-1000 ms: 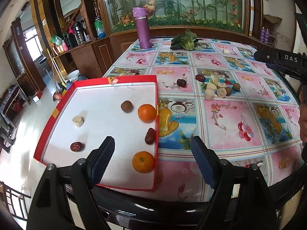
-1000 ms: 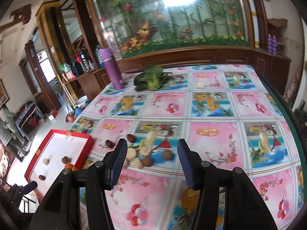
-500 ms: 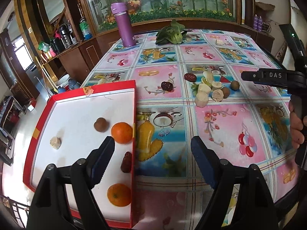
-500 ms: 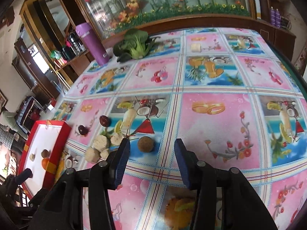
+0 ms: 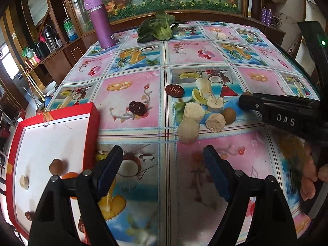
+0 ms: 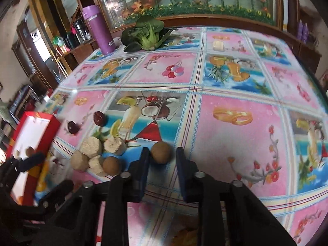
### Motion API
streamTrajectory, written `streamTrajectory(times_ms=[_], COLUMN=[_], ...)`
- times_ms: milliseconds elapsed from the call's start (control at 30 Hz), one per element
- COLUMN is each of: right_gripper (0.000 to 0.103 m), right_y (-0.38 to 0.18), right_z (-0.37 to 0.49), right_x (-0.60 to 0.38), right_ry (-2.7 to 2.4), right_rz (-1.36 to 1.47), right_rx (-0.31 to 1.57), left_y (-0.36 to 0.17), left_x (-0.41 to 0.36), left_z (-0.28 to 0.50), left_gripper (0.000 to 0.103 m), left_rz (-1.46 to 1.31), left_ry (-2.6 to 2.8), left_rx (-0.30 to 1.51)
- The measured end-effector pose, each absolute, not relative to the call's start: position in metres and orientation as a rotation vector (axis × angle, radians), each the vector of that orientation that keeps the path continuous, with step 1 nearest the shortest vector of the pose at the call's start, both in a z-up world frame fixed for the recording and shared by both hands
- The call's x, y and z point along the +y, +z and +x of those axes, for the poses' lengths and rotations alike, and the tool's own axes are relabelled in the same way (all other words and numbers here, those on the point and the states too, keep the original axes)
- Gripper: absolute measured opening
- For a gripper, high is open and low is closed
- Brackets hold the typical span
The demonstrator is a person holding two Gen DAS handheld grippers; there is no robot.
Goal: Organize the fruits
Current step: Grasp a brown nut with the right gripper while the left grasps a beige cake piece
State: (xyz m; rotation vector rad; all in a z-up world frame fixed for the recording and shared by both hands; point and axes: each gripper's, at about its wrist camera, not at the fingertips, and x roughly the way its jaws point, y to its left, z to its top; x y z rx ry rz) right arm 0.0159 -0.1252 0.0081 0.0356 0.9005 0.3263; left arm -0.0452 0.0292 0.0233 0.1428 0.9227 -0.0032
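Round brown fruit [image 6: 161, 152] sits on tablecloth [image 6: 235, 147], between tips of right gripper [image 6: 161, 160]; jaws narrow, not touching it. Second brown fruit [image 6: 111, 165] and pale banana chunks [image 6: 91, 146] just left. Two dark dates [image 5: 137, 107] beyond. Red tray [image 5: 91, 123] at table's left edge holds brown fruit, orange [image 5: 68, 175]. Left gripper [image 5: 164, 172] spread wide, empty, over cloth beside tray.

Beside the red tray [image 5: 93, 121], on the tablecloth, lie four pale banana pieces [image 6: 91, 147], two brown round fruits [image 6: 161, 152] and two dark red dates [image 6: 100, 118]. Inside the tray, the left wrist view shows one brown fruit [image 5: 57, 166], one banana piece [image 5: 24, 182], one partly hidden orange [image 5: 68, 176] and two dates [image 5: 29, 215].
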Motion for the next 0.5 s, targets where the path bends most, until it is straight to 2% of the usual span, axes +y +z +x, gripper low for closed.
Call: streamTrajectory(times_ms=[167, 500], right_gripper=[0.02, 0.02], right_y=[0.008, 0.013], right_z=[0.019, 0.031], right_x=[-0.127, -0.166], right_ry=[0.328, 0.396], right_rz=[0.053, 0.377], right_rx=[0.9, 0.917], left_y=[0.011, 0.012], left_x=[0.023, 0.004], left_z=[-0.029, -0.016], left_gripper=[0.063, 0.039], left_rz=[0.136, 0.128], left_ry=[-0.007, -0.003], left_rx=[0.962, 0.95])
